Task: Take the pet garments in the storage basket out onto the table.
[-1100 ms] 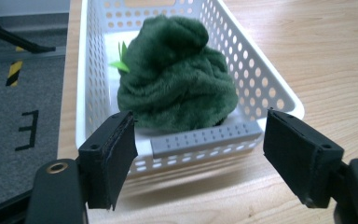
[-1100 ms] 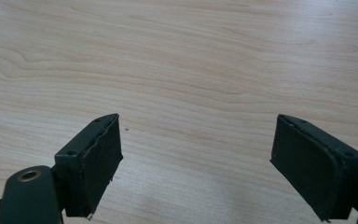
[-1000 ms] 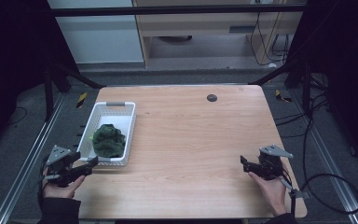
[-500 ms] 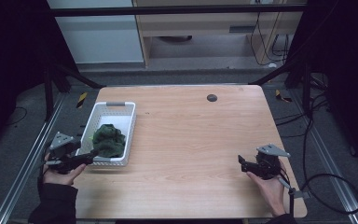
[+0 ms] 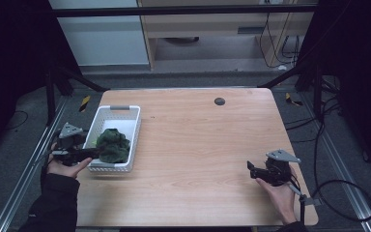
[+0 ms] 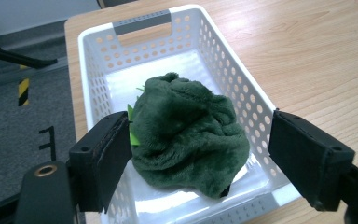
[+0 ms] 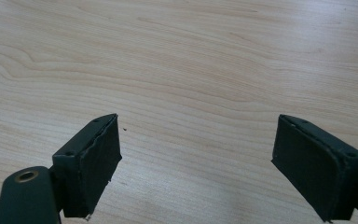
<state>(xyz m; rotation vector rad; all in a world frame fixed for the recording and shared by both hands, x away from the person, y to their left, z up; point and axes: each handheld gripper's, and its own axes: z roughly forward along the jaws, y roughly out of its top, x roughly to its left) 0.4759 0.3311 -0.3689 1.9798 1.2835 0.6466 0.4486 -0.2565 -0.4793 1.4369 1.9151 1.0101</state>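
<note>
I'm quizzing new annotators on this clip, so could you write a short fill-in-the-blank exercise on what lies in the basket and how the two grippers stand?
1. The green plush cloth lies inside the white ____.
2. The jaws of the left gripper stand ____, one on each side of the cloth, pads not pressing it.
3. The right gripper is open over bare ____ tabletop.
4. In the high view, the basket sits near the table's ____ edge.

Missing words: basket; open; wooden; left
</note>
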